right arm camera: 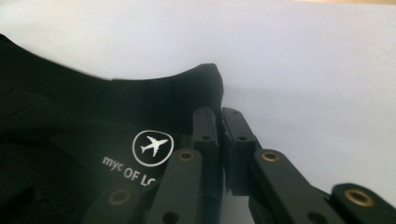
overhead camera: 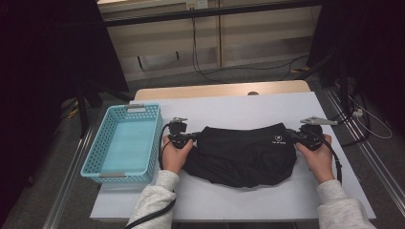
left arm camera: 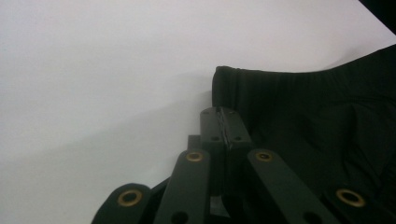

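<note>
Black garment (overhead camera: 241,155) lies on the bench (overhead camera: 239,109), left gripper (overhead camera: 195,137) and right gripper (overhead camera: 288,135) each pinching an opposite corner

A plain black fabric garment (overhead camera: 241,155) bears a small white aeroplane emblem with white lettering (right arm camera: 152,148); the open-weave plastic basket (overhead camera: 106,148) is turquoise; the flat table cover (overhead camera: 239,109) is white; both black metal grippers' linkages carry brass-coloured rivets (left arm camera: 194,156)

place: lab | signs: black curtains (overhead camera: 43,71); floor cables (overhead camera: 248,67); white table (overhead camera: 239,109)
</note>
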Tool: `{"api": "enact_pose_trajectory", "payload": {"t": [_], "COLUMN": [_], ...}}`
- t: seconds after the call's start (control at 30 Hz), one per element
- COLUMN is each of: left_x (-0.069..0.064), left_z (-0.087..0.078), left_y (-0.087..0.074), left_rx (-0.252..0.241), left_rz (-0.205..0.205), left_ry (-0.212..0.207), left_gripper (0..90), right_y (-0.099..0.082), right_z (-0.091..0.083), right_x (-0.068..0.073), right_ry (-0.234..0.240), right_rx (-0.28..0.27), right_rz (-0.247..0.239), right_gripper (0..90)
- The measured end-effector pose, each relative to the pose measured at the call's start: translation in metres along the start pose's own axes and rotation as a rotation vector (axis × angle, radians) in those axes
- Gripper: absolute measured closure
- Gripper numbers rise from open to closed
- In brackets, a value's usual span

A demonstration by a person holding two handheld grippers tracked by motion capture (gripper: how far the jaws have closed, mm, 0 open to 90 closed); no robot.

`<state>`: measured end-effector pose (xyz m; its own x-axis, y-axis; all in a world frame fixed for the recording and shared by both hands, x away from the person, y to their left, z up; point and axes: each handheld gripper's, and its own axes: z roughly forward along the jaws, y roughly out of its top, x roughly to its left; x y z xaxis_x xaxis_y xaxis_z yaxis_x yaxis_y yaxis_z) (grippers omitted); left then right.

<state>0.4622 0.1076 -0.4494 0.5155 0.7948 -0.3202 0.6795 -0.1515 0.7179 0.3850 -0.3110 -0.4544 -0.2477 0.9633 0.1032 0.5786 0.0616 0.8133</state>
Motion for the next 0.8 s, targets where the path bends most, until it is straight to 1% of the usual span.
{"api": "enact_pose_trajectory", "payload": {"t": [0.03, 0.07, 0.1, 0.13, 0.17, 0.2, 0.23, 0.27, 0.3, 0.33, 0.37, 0.4, 0.43, 0.47, 0.5, 0.53, 0.57, 0.6, 0.63, 0.67, 0.7, 0.73, 0.8], "left_x": [0.001, 0.003, 0.003, 0.003, 0.003, 0.0, 0.0, -0.002, -0.003, -0.004, -0.003, -0.003, -0.003, -0.005, -0.005, -0.007, -0.009, -0.009, -0.01, -0.014, -0.014, -0.021, -0.026], "left_z": [0.001, 0.003, 0.003, 0.004, 0.004, 0.003, 0.003, 0.002, 0.002, 0.003, 0.004, 0.006, 0.006, 0.005, 0.005, 0.004, 0.005, 0.005, 0.005, 0.002, 0.002, 0.003, 0.005], "left_y": [0.0, -0.001, -0.001, -0.003, -0.003, -0.004, -0.004, -0.004, -0.004, -0.005, -0.006, -0.009, -0.009, -0.01, -0.01, -0.012, -0.014, -0.014, -0.014, -0.014, -0.014, -0.014, -0.015], "left_rx": [0.001, 0.005, 0.005, 0.018, 0.018, 0.026, 0.026, 0.023, 0.029, 0.041, 0.047, 0.047, 0.047, 0.053, 0.053, 0.055, 0.05, 0.05, 0.053, 0.077, 0.077, 0.103, 0.108], "left_rz": [0.001, -0.002, -0.002, 0.011, 0.011, 0.003, 0.003, 0.006, 0.02, 0.026, 0.026, 0.04, 0.04, 0.066, 0.066, 0.098, 0.107, 0.107, 0.119, 0.105, 0.105, 0.13, 0.141], "left_ry": [0.004, 0.011, 0.011, 0.037, 0.037, 0.034, 0.034, 0.041, 0.05, 0.059, 0.064, 0.067, 0.067, 0.082, 0.082, 0.093, 0.102, 0.102, 0.108, 0.093, 0.093, 0.084, 0.102], "left_gripper": [89.5, 86.4, 75.0, 61.5, 53.5, 45.8, 37.8, 32.5, 32.5, 28.7, 28.7, 24.8, 25.9, 26.2, 26.1, 26.3, 26.7, 27.8, 27.8, 37.0, 44.1, 47.9, 51.1], "right_y": [-0.001, -0.002, -0.002, -0.001, -0.001, 0.0, 0.0, -0.003, -0.003, -0.007, -0.007, -0.009, -0.009, -0.009, -0.009, -0.009, -0.009, -0.009, -0.009, -0.01, -0.01, -0.01, -0.011], "right_z": [0.002, 0.003, 0.003, 0.0, 0.0, -0.003, -0.003, -0.003, -0.003, -0.001, -0.001, 0.003, 0.003, 0.006, 0.006, 0.006, 0.006, 0.006, 0.006, 0.006, 0.006, 0.006, 0.006], "right_x": [0.0, 0.001, 0.001, -0.001, -0.001, -0.002, -0.002, -0.002, -0.002, 0.001, 0.001, 0.006, 0.006, 0.012, 0.012, 0.014, 0.015, 0.015, 0.015, 0.015, 0.015, 0.015, 0.016], "right_ry": [-0.017, -0.05, -0.05, -0.059, -0.059, -0.061, -0.061, -0.025, -0.025, -0.019, -0.019, -0.019, -0.019, -0.035, -0.035, -0.04, -0.041, -0.043, -0.043, -0.039, -0.04, -0.043, -0.045], "right_rx": [0.002, 0.015, 0.015, 0.011, 0.011, 0.01, 0.01, 0.029, 0.029, 0.062, 0.062, 0.099, 0.099, 0.119, 0.119, 0.122, 0.123, 0.123, 0.123, 0.124, 0.124, 0.123, 0.114], "right_rz": [0.001, 0.0, 0.0, 0.013, 0.013, 0.021, 0.021, 0.037, 0.037, 0.018, 0.018, 0.005, 0.005, -0.045, -0.045, -0.05, -0.057, -0.06, -0.06, -0.057, -0.053, -0.044, -0.035], "right_gripper": [77.9, 67.6, 67.6, 62.9, 62.9, 57.4, 57.4, 55.4, 55.4, 53.7, 53.7, 53.0, 53.0, 52.4, 52.4, 54.4, 54.4, 54.4, 54.4, 54.5, 54.7, 55.0, 58.5]}}
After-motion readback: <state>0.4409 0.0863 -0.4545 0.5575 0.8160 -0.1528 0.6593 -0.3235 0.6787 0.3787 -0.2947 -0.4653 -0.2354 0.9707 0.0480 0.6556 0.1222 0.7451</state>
